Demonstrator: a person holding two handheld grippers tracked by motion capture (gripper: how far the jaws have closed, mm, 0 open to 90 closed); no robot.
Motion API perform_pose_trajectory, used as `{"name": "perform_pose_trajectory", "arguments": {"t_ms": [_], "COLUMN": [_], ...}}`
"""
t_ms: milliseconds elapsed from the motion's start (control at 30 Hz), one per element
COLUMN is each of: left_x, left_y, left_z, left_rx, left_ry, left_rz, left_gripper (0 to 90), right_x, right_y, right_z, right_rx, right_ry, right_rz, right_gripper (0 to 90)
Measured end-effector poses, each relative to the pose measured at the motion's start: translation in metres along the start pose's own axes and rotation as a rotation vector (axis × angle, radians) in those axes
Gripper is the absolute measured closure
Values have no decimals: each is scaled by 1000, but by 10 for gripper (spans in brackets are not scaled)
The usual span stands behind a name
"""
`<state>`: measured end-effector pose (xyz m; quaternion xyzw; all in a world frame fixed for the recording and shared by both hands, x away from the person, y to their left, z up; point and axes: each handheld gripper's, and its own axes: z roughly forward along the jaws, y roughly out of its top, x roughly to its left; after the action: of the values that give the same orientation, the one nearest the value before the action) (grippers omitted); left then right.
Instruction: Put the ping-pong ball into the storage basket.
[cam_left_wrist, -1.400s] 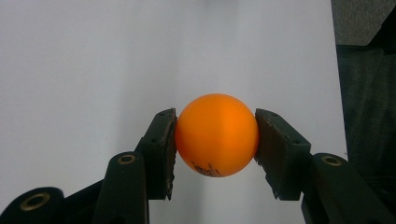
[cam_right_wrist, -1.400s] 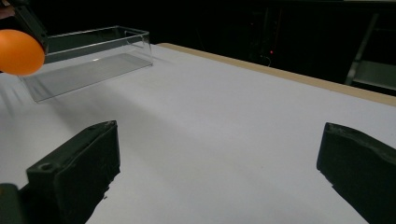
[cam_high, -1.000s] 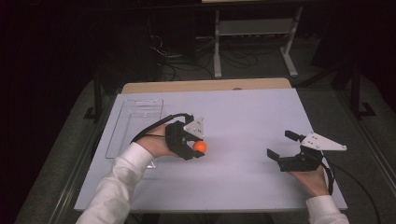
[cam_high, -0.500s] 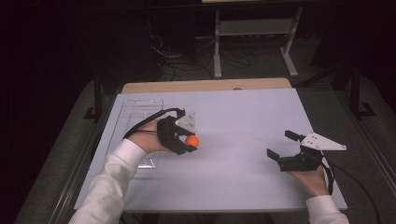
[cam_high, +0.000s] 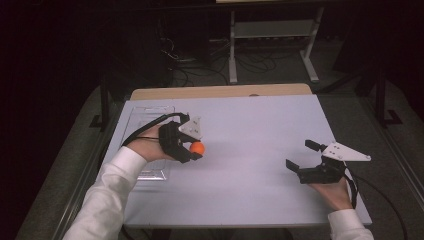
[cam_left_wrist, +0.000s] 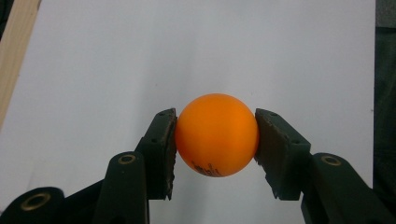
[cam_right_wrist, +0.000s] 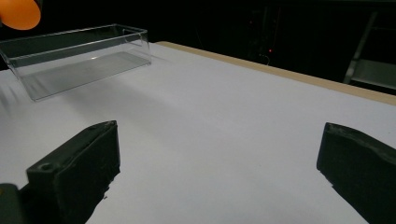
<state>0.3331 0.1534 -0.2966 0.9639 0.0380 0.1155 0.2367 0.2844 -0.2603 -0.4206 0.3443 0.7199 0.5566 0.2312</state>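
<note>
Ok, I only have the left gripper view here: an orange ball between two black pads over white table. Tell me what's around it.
Observer: In the high view, a clear plastic box lies on the table's left side, partly under the left gripper that clamps the orange ball.
Operator: Say whether that box has anything in it.
Observer: The right gripper view shows the box open-topped and empty.
Operator: Now report the other hand.
Observer: The right gripper sits near the table's right front, jaws wide apart, nothing between them.
</note>
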Motion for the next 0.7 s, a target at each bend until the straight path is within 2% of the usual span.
{"name": "perform_pose_trajectory", "arguments": {"t_ms": [367, 700], "left_x": [3, 10], "left_y": [-7, -14], "left_z": [-9, -17], "left_rx": [33, 46], "left_ry": [12, 25], "left_rz": [-2, -21], "left_gripper": [508, 508], "right_x": [0, 1], "right_y": [0, 0], "right_z": [1, 2], "right_rx": [0, -1], "right_ry": [1, 2], "right_rz": [1, -3], "right_gripper": [0, 0]}}
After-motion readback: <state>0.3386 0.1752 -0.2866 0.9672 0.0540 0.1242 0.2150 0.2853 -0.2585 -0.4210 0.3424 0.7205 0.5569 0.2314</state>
